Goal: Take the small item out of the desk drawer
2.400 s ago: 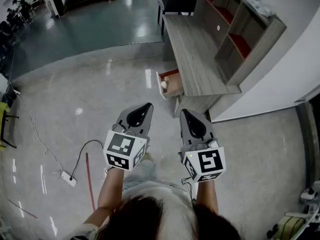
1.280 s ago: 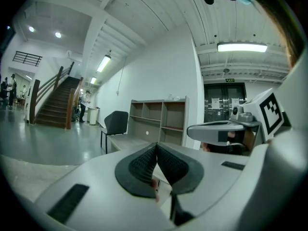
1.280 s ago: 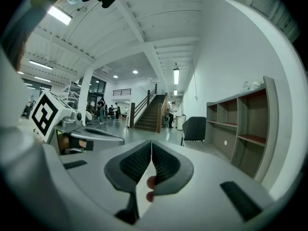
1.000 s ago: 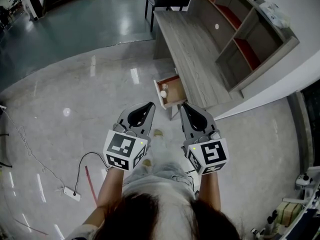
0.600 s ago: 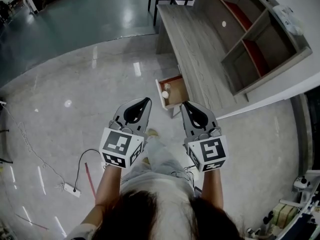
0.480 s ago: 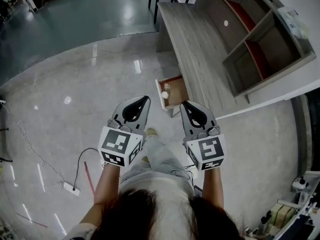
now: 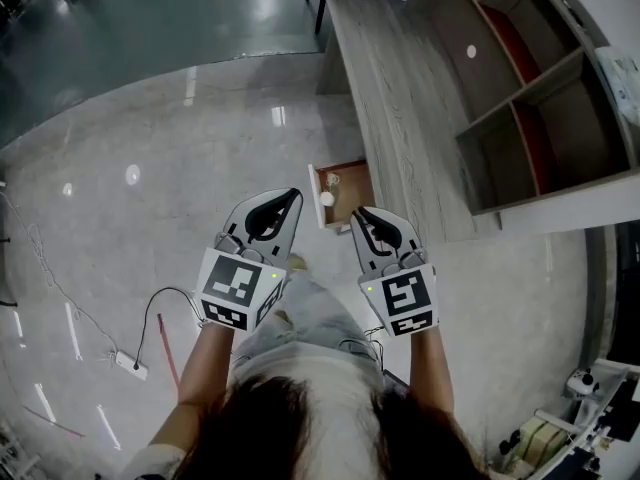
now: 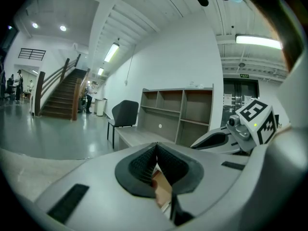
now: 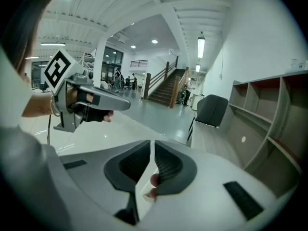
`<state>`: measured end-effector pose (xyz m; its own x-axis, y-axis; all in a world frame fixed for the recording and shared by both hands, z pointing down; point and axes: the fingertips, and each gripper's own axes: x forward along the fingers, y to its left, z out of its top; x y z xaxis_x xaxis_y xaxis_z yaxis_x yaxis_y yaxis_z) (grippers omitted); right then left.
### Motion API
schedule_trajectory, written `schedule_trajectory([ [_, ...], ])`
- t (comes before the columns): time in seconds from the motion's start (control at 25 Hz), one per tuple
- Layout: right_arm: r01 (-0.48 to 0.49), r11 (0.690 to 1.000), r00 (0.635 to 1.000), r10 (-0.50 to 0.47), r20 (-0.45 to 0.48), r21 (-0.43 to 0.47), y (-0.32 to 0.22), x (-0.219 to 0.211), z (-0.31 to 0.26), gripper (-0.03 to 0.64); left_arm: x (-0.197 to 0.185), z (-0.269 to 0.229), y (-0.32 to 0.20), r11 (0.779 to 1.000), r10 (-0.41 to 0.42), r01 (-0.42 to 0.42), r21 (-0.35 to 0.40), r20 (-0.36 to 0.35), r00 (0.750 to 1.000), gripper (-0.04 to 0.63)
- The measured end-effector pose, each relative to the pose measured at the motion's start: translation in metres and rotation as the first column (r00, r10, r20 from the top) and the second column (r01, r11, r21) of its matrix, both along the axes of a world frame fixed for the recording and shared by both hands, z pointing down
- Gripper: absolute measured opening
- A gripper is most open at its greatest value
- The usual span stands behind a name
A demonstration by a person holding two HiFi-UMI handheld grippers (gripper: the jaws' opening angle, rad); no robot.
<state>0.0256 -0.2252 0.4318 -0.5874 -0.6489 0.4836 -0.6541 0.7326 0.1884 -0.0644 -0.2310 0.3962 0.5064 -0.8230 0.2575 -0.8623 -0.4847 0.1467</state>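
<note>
Jaws of both grippers are pressed together with nothing between them. From the head view, the left gripper [image 7: 292, 196] and the right gripper [image 7: 358, 212] are held out side by side above a glossy floor [image 7: 150, 188]. Just beyond their tips, a drawer [image 7: 345, 166] stands pulled out from the side of a wooden desk [image 7: 390, 88]. A small white item [image 7: 327, 199] lies inside the drawer, close to its front, and neither gripper touches it. Open shelves [image 7: 520, 118] sit along the desk's far side.
</note>
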Motion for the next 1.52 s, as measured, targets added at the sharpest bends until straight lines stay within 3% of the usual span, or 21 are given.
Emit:
schedule_trajectory([
  [0.44,0.132,0.987,0.984,-0.142,-0.106,-0.093,-0.047,-0.006,0.063,0.031,-0.006,0.034,-0.049,0.998,-0.046,0.047,-0.043,0.016,0.999,0.017],
  [0.76,0.195,0.966,0.953,-0.228,-0.199,-0.172,-0.072,-0.008,0.108,0.031,-0.011,0.057,-0.076,0.996,-0.075,0.076,-0.049,0.023,0.997,0.017],
  [1.2,0.307,0.915,0.873,-0.380,-0.306,-0.262,-0.092,-0.014,0.170,0.107,-0.018,0.086,-0.107,0.992,-0.108,0.110,-0.057,0.029,0.994,0.017],
  [1.52,0.382,0.863,0.787,-0.491,-0.373,-0.330,-0.097,-0.020,0.219,0.135,-0.026,0.111,-0.118,0.988,-0.138,0.139,-0.066,0.024,0.990,0.017],
])
